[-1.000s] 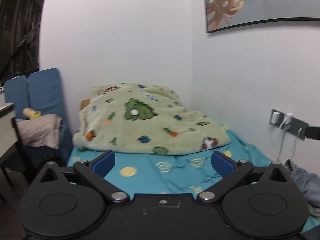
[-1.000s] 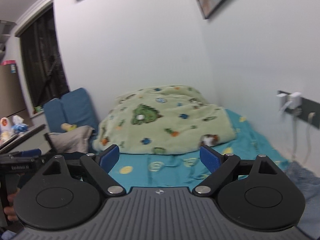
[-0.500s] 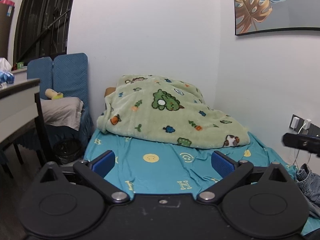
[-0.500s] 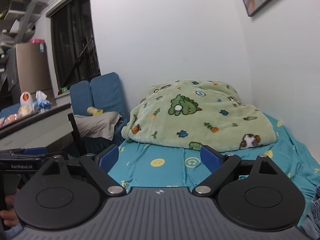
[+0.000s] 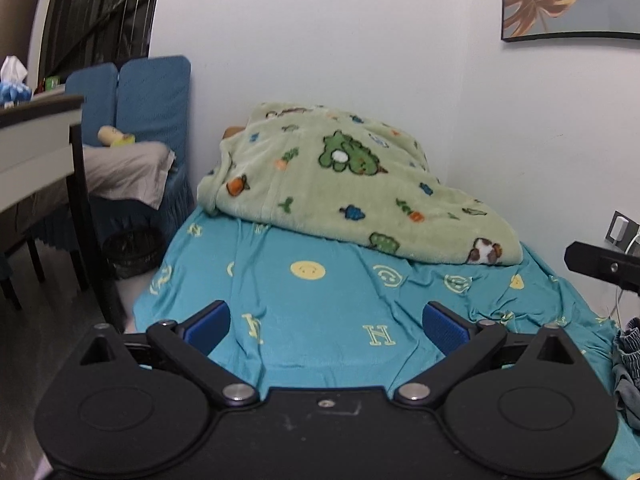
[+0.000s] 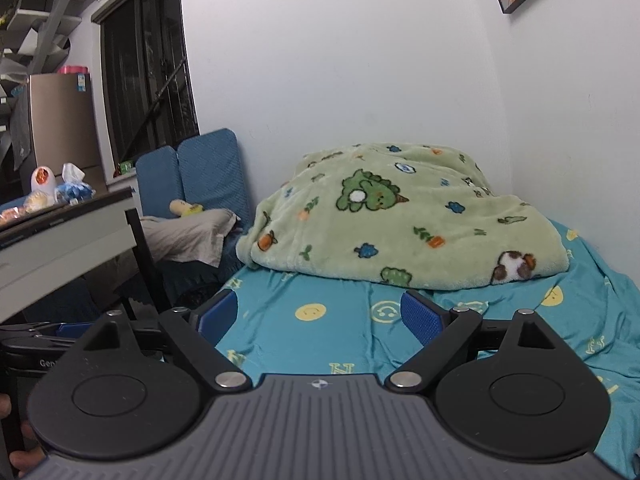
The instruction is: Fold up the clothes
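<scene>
A crumpled blue denim garment [image 5: 627,364] lies at the right edge of the bed in the left wrist view; only part of it shows. My left gripper [image 5: 326,325] is open above the near end of the teal bed sheet [image 5: 320,320], with nothing between its blue pads [image 5: 443,326]. My right gripper [image 6: 319,317] is open too, over the same sheet [image 6: 304,340], empty. Each gripper shows at the edge of the other's view: the right one [image 5: 600,266] at the right, the left one [image 6: 36,346] at the lower left. The right wrist view shows no garment.
A folded green fleece blanket [image 5: 352,188] covers the far half of the bed. To the left stand a desk [image 6: 60,240], a blue-cushioned chair with grey cloth [image 5: 128,168] and a dark bin [image 5: 132,252]. A wall socket with chargers [image 5: 622,232] is at right.
Both views have swung leftward and sunk nearer the bed, so the desk and chair come into view and the sheet fills more of the frame. Both grippers stay open and empty.
</scene>
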